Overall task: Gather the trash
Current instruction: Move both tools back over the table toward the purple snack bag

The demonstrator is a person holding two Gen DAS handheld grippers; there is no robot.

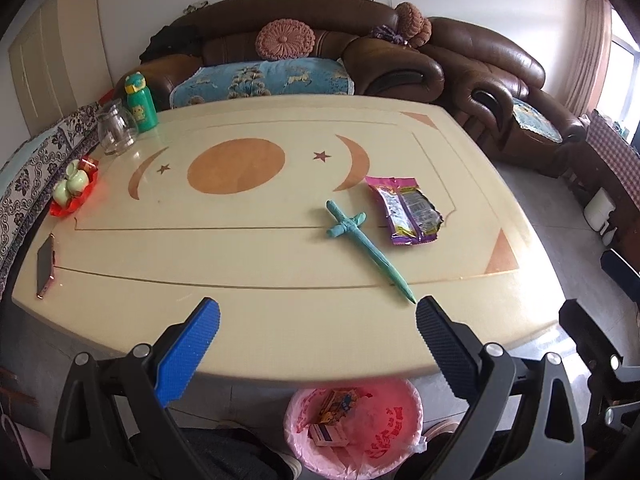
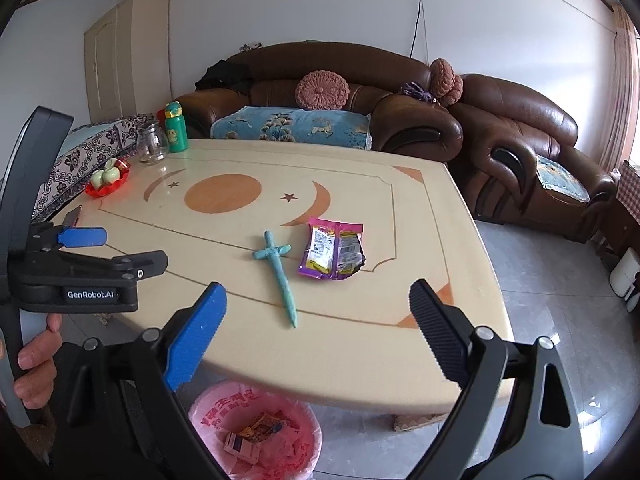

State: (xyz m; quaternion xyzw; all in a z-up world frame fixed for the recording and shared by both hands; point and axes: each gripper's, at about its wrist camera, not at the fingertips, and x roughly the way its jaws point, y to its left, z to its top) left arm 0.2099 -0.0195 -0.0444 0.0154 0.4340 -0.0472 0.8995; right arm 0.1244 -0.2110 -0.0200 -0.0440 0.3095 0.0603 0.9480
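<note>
A torn purple snack wrapper (image 1: pixel 404 210) lies on the cream table (image 1: pixel 280 272), right of centre; it also shows in the right wrist view (image 2: pixel 332 252). A teal toy sword (image 1: pixel 360 240) lies beside it, to its left (image 2: pixel 278 268). A bin with a pink bag (image 1: pixel 354 420) stands on the floor under the table's near edge and holds small cartons (image 2: pixel 256 436). My left gripper (image 1: pixel 318 320) is open and empty above the near edge. My right gripper (image 2: pixel 318 304) is open and empty, short of the sword's tip.
At the table's far left stand a green bottle (image 1: pixel 140 102), a glass jar (image 1: pixel 116 128) and a red dish with green fruit (image 1: pixel 74 192). A phone (image 1: pixel 46 266) lies at the left edge. Brown sofas (image 1: pixel 360 48) stand behind the table.
</note>
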